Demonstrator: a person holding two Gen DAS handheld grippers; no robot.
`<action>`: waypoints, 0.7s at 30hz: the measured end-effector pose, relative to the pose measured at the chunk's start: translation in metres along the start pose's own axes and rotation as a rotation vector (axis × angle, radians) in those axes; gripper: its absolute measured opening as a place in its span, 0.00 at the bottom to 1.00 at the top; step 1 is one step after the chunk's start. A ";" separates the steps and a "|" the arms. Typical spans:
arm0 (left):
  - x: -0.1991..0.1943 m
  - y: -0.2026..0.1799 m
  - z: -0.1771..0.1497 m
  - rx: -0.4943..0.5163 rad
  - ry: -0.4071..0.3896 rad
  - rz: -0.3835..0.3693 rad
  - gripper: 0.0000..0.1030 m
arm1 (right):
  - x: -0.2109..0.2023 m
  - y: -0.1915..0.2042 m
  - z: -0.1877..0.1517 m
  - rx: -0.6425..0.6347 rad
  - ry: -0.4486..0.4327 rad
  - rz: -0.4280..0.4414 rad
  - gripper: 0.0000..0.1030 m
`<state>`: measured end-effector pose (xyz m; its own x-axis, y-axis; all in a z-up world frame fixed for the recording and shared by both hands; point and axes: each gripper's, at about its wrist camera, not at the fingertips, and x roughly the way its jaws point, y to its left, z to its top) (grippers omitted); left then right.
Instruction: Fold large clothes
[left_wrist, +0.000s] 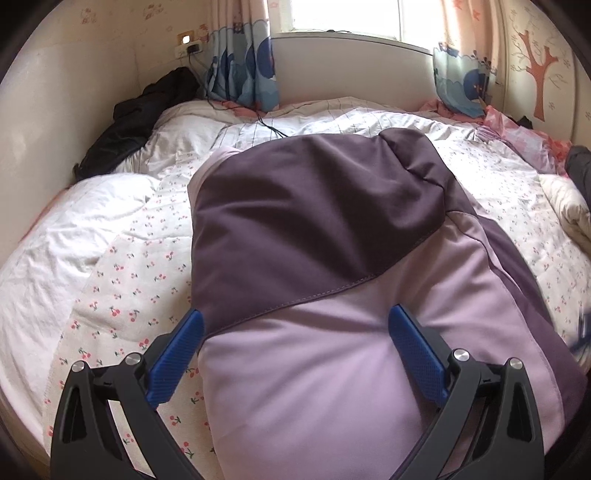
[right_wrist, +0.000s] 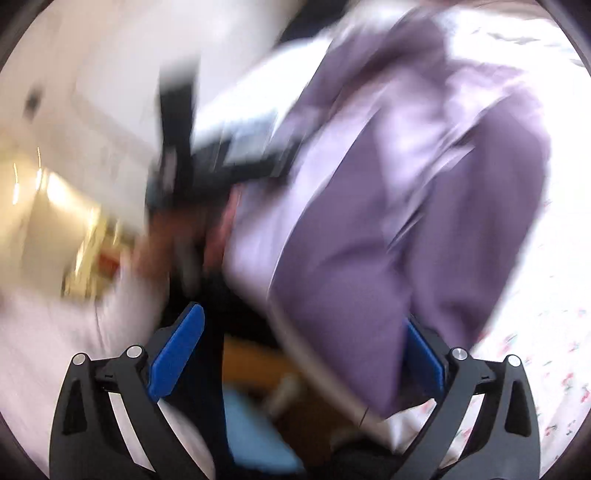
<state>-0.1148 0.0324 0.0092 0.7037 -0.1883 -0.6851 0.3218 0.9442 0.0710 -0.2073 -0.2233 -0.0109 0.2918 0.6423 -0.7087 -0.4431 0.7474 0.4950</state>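
A large two-tone garment (left_wrist: 314, 258), dark purple above and pale lilac below, lies spread on the bed in the left wrist view. My left gripper (left_wrist: 295, 325) is open above its near part, with the blue fingers (left_wrist: 181, 354) astride the lilac cloth and nothing held. The right wrist view is badly motion-blurred. There the same garment (right_wrist: 388, 240) shows as purple folds. My right gripper (right_wrist: 303, 325) is open, with its right finger (right_wrist: 424, 362) against the cloth's edge and its left finger off the cloth.
A white quilt with small cherry print (left_wrist: 129, 295) covers the bed. A black garment (left_wrist: 136, 122) lies at the far left corner by the wall. A charger cable (left_wrist: 266, 122) trails across the quilt. Curtains (left_wrist: 243, 66) and pink bedding (left_wrist: 517, 136) lie at the back.
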 end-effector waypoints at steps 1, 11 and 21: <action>0.000 -0.001 0.000 0.000 0.001 -0.001 0.93 | -0.010 -0.005 0.016 0.019 -0.098 -0.062 0.94; 0.003 -0.005 0.004 0.008 0.019 -0.050 0.93 | 0.094 -0.111 0.129 0.104 -0.038 -0.568 0.95; 0.009 0.080 0.005 -0.282 0.135 -0.295 0.93 | 0.001 -0.070 0.054 0.313 -0.169 -0.349 0.94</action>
<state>-0.0796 0.1051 0.0123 0.5122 -0.4421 -0.7363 0.2983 0.8955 -0.3302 -0.1302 -0.2660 -0.0189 0.5223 0.3443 -0.7802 -0.0262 0.9209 0.3888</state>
